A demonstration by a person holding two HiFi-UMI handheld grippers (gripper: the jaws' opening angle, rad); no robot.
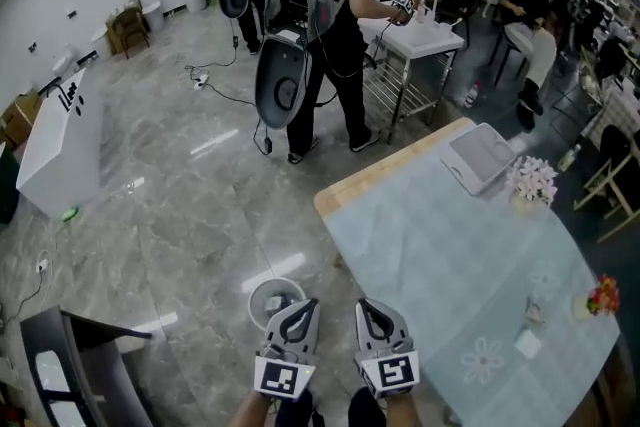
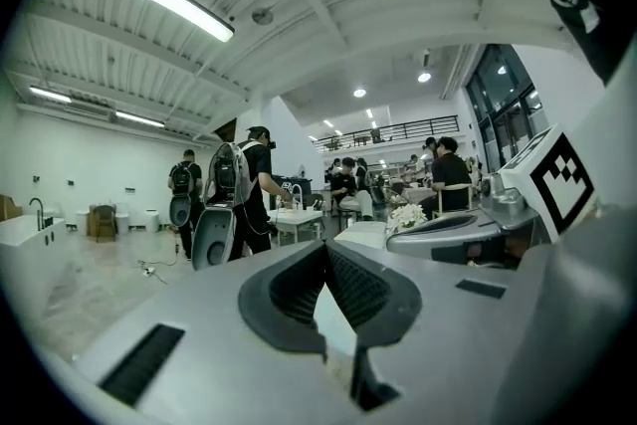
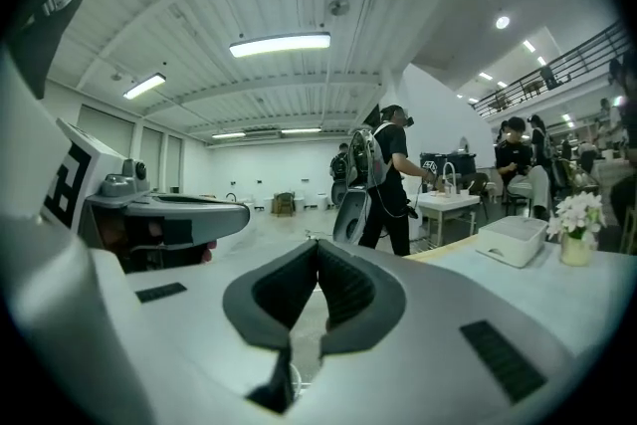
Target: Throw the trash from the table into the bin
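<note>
the likeliest trash is a small white scrap (image 1: 527,344) on the desk (image 1: 430,225), near its right edge and well apart from both grippers; what it is cannot be made out. the bin (image 1: 262,298) stands on the floor left of the desk, its near rim hidden behind the left gripper (image 1: 298,307). the right gripper (image 1: 371,308) hangs just beside it. both pairs of fingers are together and empty. no pickup looks under way yet. the next move calls for reaching right and opening the fingers over the scrap.
</note>
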